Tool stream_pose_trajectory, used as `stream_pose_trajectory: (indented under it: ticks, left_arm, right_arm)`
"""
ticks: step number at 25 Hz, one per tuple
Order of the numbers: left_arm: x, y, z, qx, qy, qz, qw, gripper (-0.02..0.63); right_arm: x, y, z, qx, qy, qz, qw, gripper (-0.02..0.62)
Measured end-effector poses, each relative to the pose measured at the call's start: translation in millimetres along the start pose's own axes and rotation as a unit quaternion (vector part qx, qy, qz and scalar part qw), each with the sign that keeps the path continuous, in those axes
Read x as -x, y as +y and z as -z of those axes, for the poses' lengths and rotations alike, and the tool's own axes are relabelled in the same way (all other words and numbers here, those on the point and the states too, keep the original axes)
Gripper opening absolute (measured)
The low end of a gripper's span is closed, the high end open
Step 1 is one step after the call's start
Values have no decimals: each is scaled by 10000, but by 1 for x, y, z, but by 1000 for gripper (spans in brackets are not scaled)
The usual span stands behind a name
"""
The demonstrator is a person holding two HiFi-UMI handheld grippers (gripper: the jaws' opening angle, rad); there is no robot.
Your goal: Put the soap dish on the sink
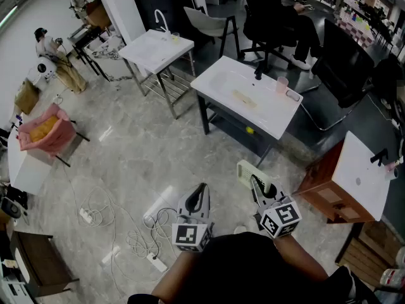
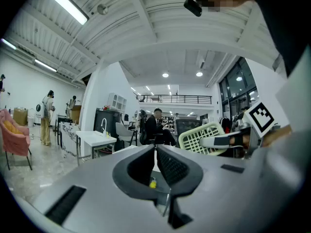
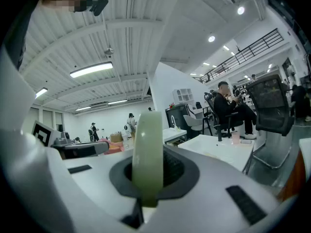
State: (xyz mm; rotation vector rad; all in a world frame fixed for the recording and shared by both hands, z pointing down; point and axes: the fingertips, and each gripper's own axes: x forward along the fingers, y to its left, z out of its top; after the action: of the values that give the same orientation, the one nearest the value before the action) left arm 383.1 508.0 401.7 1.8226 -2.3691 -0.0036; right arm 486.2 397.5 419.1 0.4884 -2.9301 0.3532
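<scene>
Head view: the pale green soap dish [image 1: 247, 171] is clamped in the right gripper [image 1: 256, 183] and sticks out ahead of its jaws, well apart from the white sink [image 1: 278, 122] farther off across the floor. In the right gripper view the jaws press on the dish, seen edge-on. The left gripper [image 1: 201, 192] has its jaws together and holds nothing. A pink cup [image 1: 282, 83] stands on the sink's rim near the tap [image 1: 258, 71].

Grey marble floor [image 1: 136, 154], white pillar [image 1: 120, 5], black office chair [image 1: 345, 68], loose cables [image 1: 107, 217].
</scene>
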Motion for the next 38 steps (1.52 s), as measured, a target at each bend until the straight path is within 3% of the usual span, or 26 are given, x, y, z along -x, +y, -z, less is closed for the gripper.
stream_pose_trajectory:
  ticks: [3,7,15,20,24,29,38]
  left_arm:
    - [0,-17,3,-3,3,-36,10000,20]
    - [1,-31,19,7,4,-181,9998,20]
    - [3,-40,27,187,-75,-449,9988,20]
    - [-8,-29,28,171,-37,-521,9985,20]
    - [-24,-8,24,130,-72,-542,9984,20]
    - [-62,27,22,381,-137,-431,9982,20]
    - [-146,135,4,571,-295,-445,9969,20]
  right_arm:
    - [16,-8,5,0,-56,-66,10000,5]
    - [33,-20,6,-368,-116,-93,9992,5]
    - [38,-19,19,-117,-148,-603,9980,6]
    - [21,-37,22,-86,-120,-302,9994,6]
    - [-3,-48,24,-202,-67,-195,9996,6]
    - [-51,-56,20,-27,47,-138,9999,6]
    - [-186,-62,-2,50,463,-180,9988,6]
